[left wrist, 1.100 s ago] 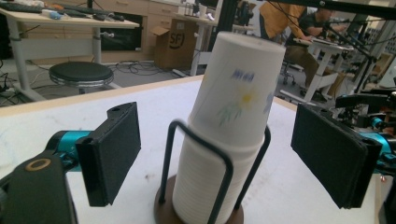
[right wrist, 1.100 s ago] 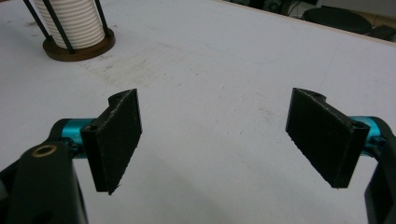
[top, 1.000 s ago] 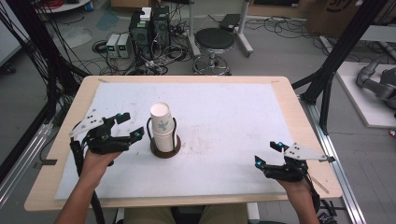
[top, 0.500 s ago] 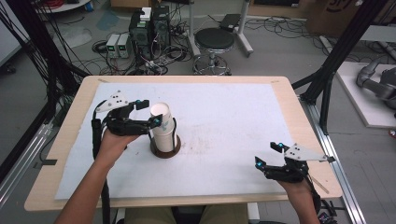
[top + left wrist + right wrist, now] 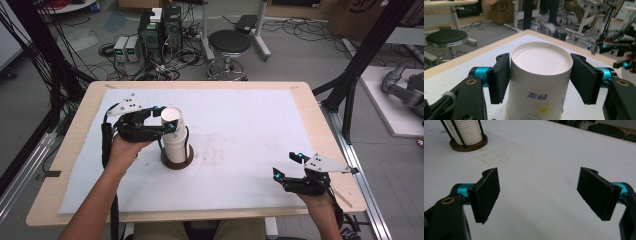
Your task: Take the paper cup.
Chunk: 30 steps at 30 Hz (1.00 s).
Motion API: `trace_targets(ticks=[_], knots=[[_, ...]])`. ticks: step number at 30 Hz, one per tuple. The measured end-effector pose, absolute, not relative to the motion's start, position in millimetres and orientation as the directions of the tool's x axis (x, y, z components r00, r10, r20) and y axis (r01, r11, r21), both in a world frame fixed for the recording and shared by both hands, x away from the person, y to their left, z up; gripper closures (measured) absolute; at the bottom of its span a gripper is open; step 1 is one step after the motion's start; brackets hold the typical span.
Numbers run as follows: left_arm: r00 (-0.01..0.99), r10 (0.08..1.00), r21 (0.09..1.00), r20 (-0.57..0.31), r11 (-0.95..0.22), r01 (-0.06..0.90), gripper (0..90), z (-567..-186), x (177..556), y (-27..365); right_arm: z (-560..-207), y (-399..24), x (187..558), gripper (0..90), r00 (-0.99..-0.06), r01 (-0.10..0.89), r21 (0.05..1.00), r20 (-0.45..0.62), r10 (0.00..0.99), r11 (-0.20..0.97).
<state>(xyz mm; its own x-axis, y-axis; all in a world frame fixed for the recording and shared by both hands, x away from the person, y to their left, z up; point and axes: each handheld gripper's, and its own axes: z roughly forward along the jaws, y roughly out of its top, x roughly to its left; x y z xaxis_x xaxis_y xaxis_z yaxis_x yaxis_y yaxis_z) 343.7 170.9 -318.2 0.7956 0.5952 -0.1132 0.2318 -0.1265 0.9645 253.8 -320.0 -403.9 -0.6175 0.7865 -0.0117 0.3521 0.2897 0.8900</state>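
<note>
White paper cup, upside down atop the stack at the table's nine o'clock, stood between my left gripper's spread jaws; my right gripper gaped at five o'clock.

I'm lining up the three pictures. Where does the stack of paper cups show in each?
High view: stack of paper cups, left of centre.
Left gripper view: centre, between the jaws.
Right gripper view: top left.
Shared landmark: the brown round base under it.
</note>
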Motion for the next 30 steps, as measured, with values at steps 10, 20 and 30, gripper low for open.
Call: trace_targets(ticks=[10,20,30], knots=[[0.802,0.586,0.986,-0.115,-0.033,0.166,36.4,-286,336,179,-401,-319,253,18.8,-0.617,0.347,0.893,-0.012,0.787,0.286],[0.833,0.543,0.994,-0.107,0.033,0.106,36.4,-251,328,169,-398,-319,254,18.8,-0.619,0.334,0.9,-0.014,0.785,0.279],[0.881,0.466,0.995,-0.085,-0.011,0.102,36.4,-250,326,132,-393,-317,255,18.8,-0.638,0.324,0.909,0.006,0.77,0.262]])
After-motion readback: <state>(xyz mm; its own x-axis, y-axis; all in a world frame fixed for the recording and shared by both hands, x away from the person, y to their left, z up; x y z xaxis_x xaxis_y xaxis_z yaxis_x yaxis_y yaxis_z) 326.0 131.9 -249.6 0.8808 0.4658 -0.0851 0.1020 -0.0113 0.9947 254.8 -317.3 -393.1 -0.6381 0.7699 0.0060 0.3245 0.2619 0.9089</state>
